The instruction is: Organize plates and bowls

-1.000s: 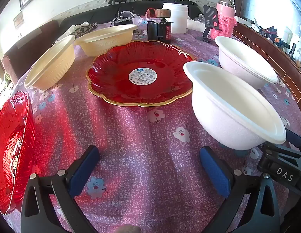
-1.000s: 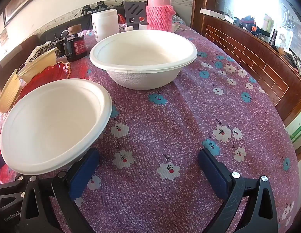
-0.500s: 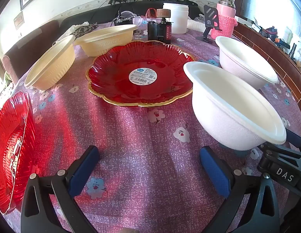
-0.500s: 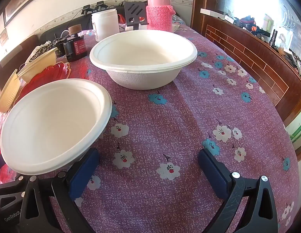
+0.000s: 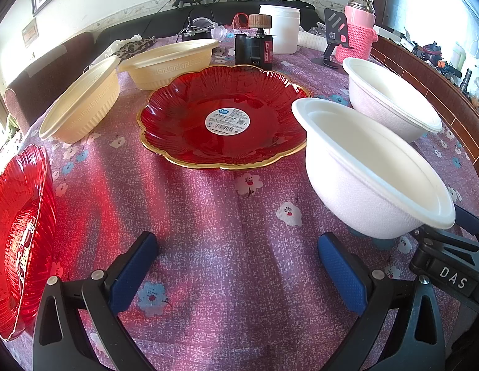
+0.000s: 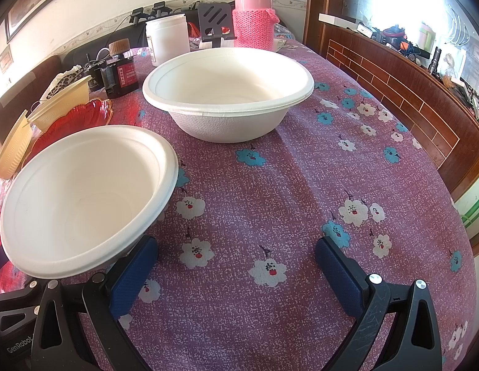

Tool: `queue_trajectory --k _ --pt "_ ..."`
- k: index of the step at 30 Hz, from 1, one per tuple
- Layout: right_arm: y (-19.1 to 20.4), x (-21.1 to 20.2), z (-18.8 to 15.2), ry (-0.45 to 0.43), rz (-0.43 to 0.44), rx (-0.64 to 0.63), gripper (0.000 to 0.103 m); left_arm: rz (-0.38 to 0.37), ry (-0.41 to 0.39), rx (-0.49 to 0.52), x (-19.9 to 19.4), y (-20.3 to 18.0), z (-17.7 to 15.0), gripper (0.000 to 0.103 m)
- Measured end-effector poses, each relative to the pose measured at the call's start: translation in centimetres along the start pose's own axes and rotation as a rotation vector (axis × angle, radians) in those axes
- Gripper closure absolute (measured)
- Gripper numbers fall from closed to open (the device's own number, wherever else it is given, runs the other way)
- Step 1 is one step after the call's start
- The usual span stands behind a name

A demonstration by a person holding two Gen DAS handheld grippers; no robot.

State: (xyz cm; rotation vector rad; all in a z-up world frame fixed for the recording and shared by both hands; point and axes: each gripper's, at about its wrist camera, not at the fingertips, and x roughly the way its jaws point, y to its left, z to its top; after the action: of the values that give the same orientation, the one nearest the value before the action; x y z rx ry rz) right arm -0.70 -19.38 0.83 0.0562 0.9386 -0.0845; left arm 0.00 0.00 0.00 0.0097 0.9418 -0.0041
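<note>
Both jaw pairs spread, empty: left gripper (image 5: 236, 266), right gripper (image 6: 236, 266). Near white bowl (image 6: 85, 198) beside your right gripper's left jaw: light, thin, crushable pulp; pinch rim gently.

Left wrist view: the camera sits low behind the left gripper (image 5: 236, 266), close above the floral tablecloth (image 5: 208, 216), facing across the table toward the wall at 12 o'clock; the red plate (image 5: 227, 123) lies ahead, the near white bowl (image 5: 369, 179) at 3 o'clock. Right wrist view: the camera sits equally low behind the right gripper (image 6: 236, 266), facing the far white bowl (image 6: 227, 99) at 12 o'clock. Shared field: both white bowls, the pink flask (image 5: 358, 27), the white jar (image 5: 279, 29) and the dark bottle (image 5: 255, 48); the near white bowl (image 6: 85, 198) appears at 9 o'clock in the right view.
</note>
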Motion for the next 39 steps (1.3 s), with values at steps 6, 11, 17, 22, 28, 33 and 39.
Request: queue_trajectory --k 6,11,17,22,28,33,39 --pt "0.0 0.0 0.0 0.0 0.0 0.0 0.001 0.0 0.0 0.0 0.0 0.0 0.0 0.0" --pt "0.0 0.0 0.0 0.0 0.0 0.0 0.001 -0.002 0.0 0.002 0.0 0.0 0.0 0.0" --pt "0.0 0.0 0.0 0.0 0.0 0.0 0.001 -0.002 0.0 0.003 0.0 0.0 0.0 0.0" --pt "0.0 0.0 0.0 0.0 0.0 0.0 0.001 -0.015 0.015 0.019 -0.4 0.3 -0.4 0.0" --pt "0.0 0.1 0.0 0.003 0.012 -0.013 0.001 -0.019 0.075 0.031 -0.8 0.1 -0.6 0.0" --pt "-0.2 -0.1 0.0 0.044 0.041 -0.031 0.001 -0.011 0.05 0.015 -1.0 0.0 -1.1 0.0" --pt "-0.1 -0.1 0.2 0.07 0.035 -0.035 0.001 -0.013 0.042 0.012 -1.3 0.1 -1.4 0.0"
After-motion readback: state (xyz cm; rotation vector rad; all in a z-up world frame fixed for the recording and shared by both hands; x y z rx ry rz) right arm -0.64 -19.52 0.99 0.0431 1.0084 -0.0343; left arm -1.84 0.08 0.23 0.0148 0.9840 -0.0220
